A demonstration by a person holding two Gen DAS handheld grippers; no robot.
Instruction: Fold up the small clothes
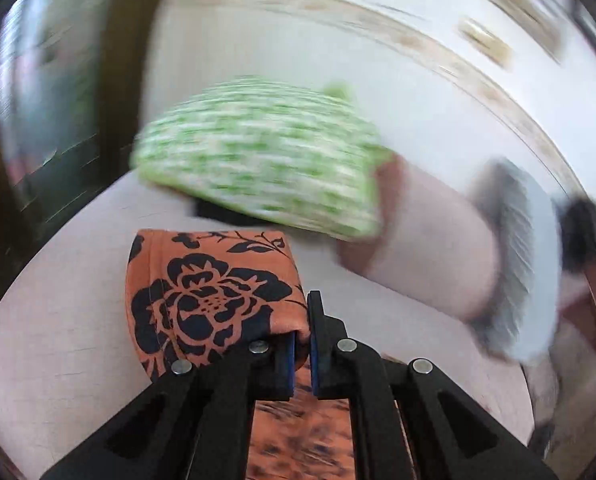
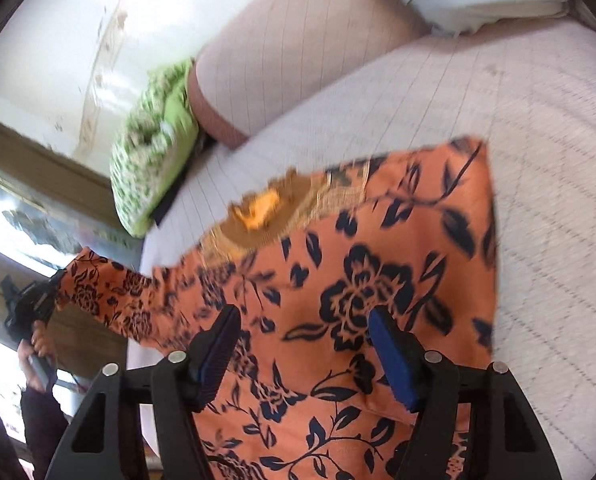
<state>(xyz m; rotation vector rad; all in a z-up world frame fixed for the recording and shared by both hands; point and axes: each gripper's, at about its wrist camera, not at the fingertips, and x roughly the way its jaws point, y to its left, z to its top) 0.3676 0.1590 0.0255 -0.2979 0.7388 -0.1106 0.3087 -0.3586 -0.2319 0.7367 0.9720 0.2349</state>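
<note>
now left claw point(image 1: 303, 354) pinches orange floral garment point(image 2: 338, 280); right claw point(image 2: 304, 354) gapes.

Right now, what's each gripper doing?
Left gripper: shut on the orange garment.
Right gripper: open, fingers apart above the garment, holding nothing.

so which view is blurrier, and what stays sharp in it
Left wrist view is blurrier: the green pillow and wall smear, while the left claw and its pinched orange floral garment stay sharp. Right wrist view blurs only mildly, mostly at the garment's far edge.
</note>
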